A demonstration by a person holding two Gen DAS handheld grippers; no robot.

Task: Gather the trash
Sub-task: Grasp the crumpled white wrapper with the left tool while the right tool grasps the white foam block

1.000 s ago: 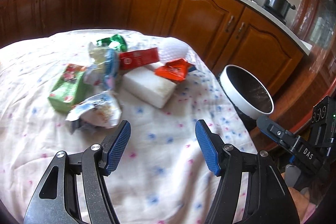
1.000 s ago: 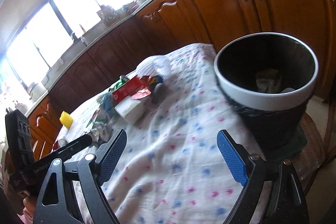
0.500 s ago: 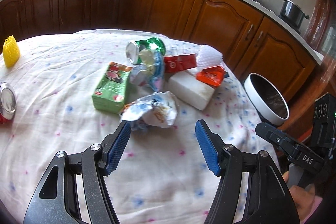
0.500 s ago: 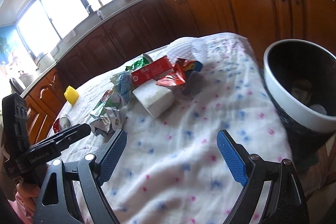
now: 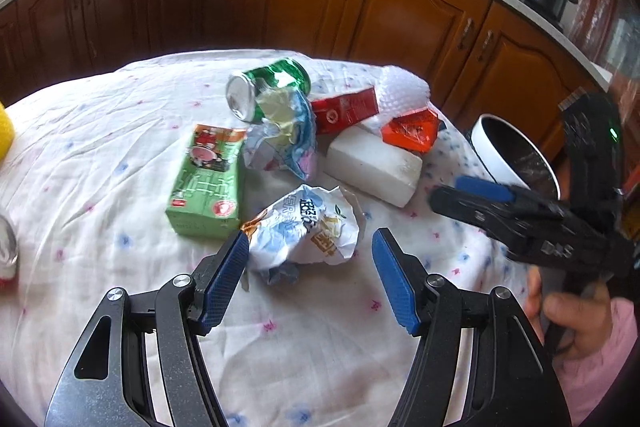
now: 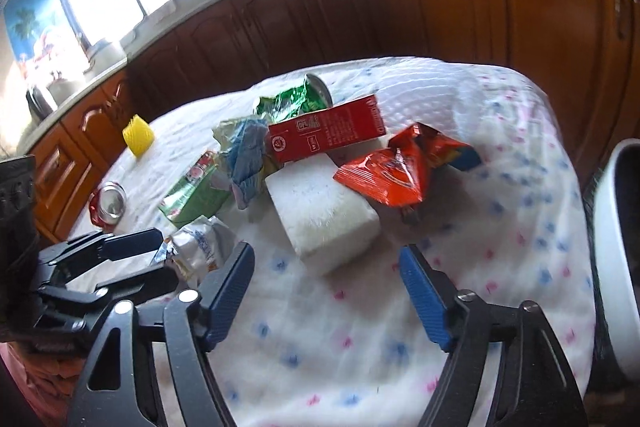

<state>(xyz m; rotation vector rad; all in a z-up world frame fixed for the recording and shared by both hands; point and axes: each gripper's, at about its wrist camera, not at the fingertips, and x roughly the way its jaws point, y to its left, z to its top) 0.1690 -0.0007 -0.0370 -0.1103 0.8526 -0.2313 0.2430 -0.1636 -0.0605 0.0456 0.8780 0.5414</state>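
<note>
Left wrist: left gripper jaws apart w/ crinkled wrapper between; right gripper jaws apart, just narrowed, empty.

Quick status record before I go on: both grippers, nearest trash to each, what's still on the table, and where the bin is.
left gripper: open, empty, fingers either side of the crumpled wrapper, not pressing it
right gripper: open, empty; its jaws have just been closing; nearest to it is the white foam block
trash on table: green carton, green can, red carton, orange-red packet, blue-yellow wrapper, white foam net
bin: white rim, beside the table's right edge
table: dotted cloth
</note>
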